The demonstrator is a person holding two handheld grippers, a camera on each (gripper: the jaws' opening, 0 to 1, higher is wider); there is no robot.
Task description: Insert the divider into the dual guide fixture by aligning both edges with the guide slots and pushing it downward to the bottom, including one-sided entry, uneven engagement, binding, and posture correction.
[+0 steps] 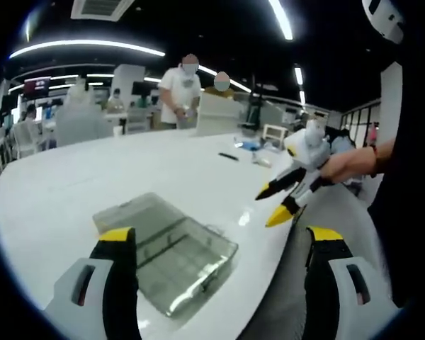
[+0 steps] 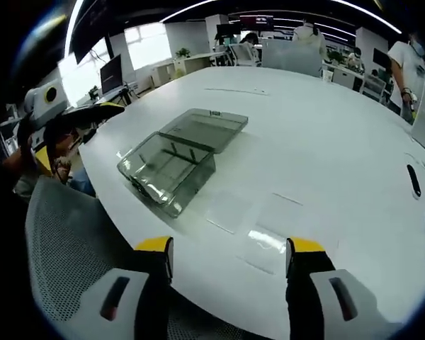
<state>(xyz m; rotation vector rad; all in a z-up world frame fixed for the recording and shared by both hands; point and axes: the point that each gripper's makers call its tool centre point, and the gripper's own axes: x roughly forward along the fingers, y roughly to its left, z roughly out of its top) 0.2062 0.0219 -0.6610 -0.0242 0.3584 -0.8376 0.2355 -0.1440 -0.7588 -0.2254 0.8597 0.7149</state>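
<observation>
While the left gripper (image 1: 216, 244) hangs spread wide and empty, the clear fixture box (image 1: 171, 251) sits just ahead between its jaws on the white table (image 1: 71, 184), long axis running away to the right; the other gripper (image 1: 287, 198) hovers off right. From the right gripper view, the right gripper (image 2: 230, 251) is also released, the box (image 2: 171, 166) lies ahead-left, and flat clear dividers (image 2: 258, 227) lie nearest it, so I'd reckon right grabs.

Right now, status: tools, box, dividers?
Left tool open, empty. Right tool open, empty. Box open on table. Clear dividers flat beside it, untouched.
</observation>
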